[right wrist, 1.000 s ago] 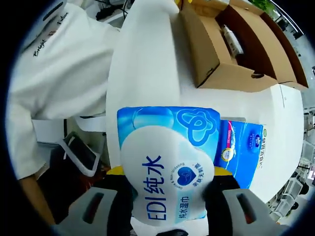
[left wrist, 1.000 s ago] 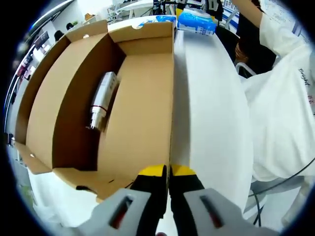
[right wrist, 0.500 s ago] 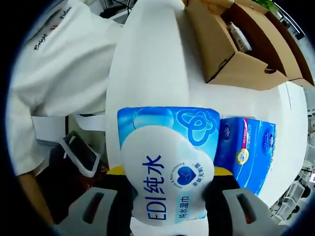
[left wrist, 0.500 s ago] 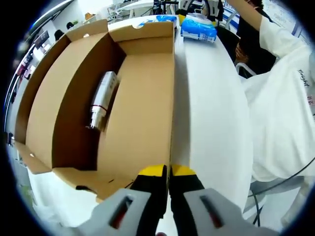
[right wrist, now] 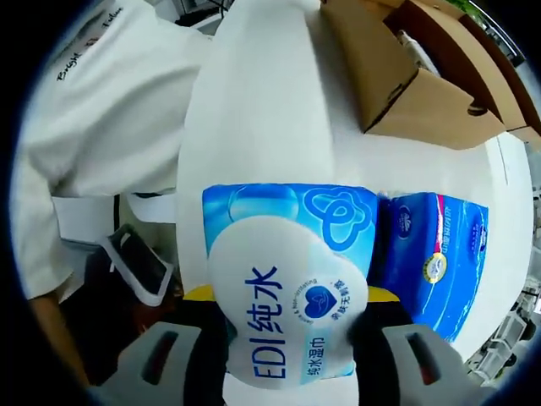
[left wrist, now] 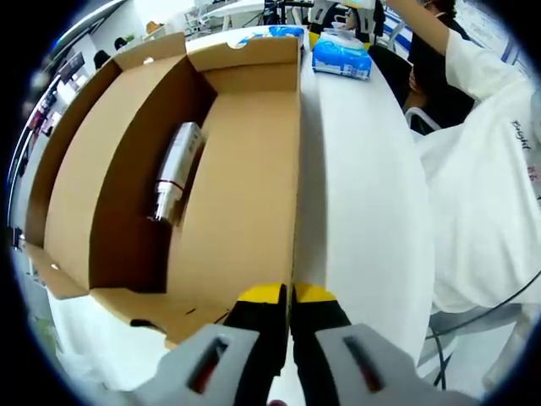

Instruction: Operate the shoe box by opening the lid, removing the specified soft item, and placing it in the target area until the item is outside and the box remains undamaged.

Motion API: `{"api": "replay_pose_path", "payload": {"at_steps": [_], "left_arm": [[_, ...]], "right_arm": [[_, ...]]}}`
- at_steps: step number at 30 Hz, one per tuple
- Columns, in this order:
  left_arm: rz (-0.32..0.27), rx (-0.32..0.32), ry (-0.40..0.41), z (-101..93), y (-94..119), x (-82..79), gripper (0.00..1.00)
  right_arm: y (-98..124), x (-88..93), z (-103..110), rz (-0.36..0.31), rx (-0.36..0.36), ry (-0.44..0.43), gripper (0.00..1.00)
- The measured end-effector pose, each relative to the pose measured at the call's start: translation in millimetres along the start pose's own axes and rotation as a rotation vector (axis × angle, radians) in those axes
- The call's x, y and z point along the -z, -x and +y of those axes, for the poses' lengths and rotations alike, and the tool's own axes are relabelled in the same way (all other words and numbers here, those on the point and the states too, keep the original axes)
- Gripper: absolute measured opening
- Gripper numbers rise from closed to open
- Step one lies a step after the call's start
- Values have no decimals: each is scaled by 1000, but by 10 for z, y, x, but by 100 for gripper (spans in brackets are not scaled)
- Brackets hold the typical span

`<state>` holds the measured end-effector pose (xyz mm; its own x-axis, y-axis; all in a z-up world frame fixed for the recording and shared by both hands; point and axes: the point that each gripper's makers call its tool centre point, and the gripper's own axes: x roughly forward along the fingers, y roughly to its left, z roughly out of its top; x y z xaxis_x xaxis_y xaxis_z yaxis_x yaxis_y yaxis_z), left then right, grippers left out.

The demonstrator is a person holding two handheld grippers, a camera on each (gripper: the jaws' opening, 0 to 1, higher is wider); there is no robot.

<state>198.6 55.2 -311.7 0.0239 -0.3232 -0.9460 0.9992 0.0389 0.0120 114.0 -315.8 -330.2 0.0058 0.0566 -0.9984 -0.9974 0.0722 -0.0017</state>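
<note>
The open cardboard shoe box (left wrist: 245,169) lies on the white table (left wrist: 363,194); a silvery wrapped bottle (left wrist: 173,173) lies inside it. My left gripper (left wrist: 291,296) is shut on the near end of the box's right wall. At the table's far end is the blue-and-white wet wipes pack (left wrist: 341,55), and my right gripper (right wrist: 287,296) is shut on this pack (right wrist: 287,288). Its yellow fingertips (right wrist: 199,294) show on both sides of the pack. From the right gripper view the box (right wrist: 406,76) is at the upper right.
A blue tissue pack (right wrist: 435,254) lies on the table (right wrist: 254,110) right beside the held pack. A person in white clothes (right wrist: 93,110) stands along the table's edge, also in the left gripper view (left wrist: 482,194). Chairs and desks stand behind.
My right gripper has carried the wet wipes pack lower and closer to the blue tissue pack, away from the box. My left gripper and the box have stayed still.
</note>
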Motion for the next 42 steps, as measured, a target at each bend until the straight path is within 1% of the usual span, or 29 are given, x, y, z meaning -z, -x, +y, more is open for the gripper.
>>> {"api": "replay_pose_path", "payload": {"at_steps": [5, 8, 12, 14, 16, 20, 22, 24, 27, 30, 36, 39, 42], "left_arm": [[0, -1, -1, 6, 3, -2, 1], [0, -3, -2, -29, -4, -13, 1], [-2, -3, -2, -27, 3, -16, 1], [-2, -2, -2, -22, 7, -17, 1], [-1, -2, -2, -2, 11, -18, 1], [-2, -1, -2, -3, 15, -16, 1], [-1, 0, -1, -3, 16, -17, 1], [0, 0, 1, -1, 16, -18, 1], [0, 0, 0, 3, 16, -20, 1], [6, 3, 6, -3, 17, -16, 1], [8, 4, 12, 6, 1, -19, 1], [5, 0, 8, -85, -8, -11, 1], [4, 2, 10, -126, -12, -5, 1]], "right_arm": [[-21, -22, 6, -14, 2, 2, 59], [-41, -28, 9, -17, 4, 29, 60], [-61, -63, 36, -11, 23, 71, 62], [-70, -67, 23, -5, 29, 73, 63], [-57, -93, 55, -10, 36, 80, 63], [-57, -112, 70, -12, 24, 70, 63], [-29, -155, 70, -52, 13, 39, 63], [-1, -153, 81, -68, 16, 28, 62], [64, -147, 86, -86, 43, 28, 61], [135, -129, 68, -102, 84, 23, 58], [186, -101, 55, -105, 96, 4, 57], [261, -72, 74, -122, 114, -1, 55], [360, -44, 68, -163, 151, -26, 51]]}}
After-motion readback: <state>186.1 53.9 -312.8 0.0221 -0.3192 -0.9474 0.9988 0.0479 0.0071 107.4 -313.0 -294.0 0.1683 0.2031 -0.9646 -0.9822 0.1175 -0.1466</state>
